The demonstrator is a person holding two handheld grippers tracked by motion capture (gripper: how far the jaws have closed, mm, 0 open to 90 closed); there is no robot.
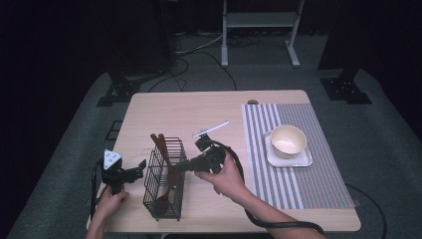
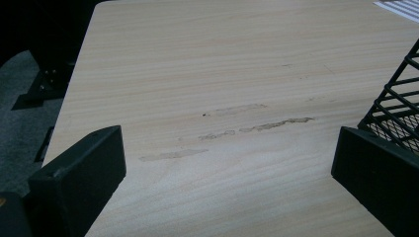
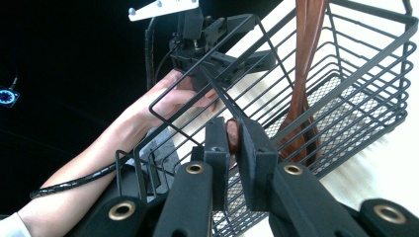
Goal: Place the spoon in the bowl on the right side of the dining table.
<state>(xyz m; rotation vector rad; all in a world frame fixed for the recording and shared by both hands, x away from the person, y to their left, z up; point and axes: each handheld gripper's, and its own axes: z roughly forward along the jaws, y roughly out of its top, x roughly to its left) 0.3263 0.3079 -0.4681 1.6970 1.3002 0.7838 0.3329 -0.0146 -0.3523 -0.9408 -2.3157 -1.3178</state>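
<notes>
Right claw [image 3: 236, 148] clamped on wooden utensil handle [image 3: 232, 136] over wire basket [image 1: 166, 199]; left claw [image 2: 227, 173] apart at basket's 9 o'clock, over tabletop [image 2: 222, 74].

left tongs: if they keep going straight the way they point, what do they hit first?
Probably the wire basket. In the high view the left tongs point right at its near side. In the left gripper view the basket sits off to the right, beyond bare table, so they might slip past.

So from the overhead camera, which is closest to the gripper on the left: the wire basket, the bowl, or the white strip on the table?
From the left gripper:
1. Wire basket, right beside it.
2. White strip, mid-table beyond the basket.
3. Bowl, far right on the striped mat.
</notes>
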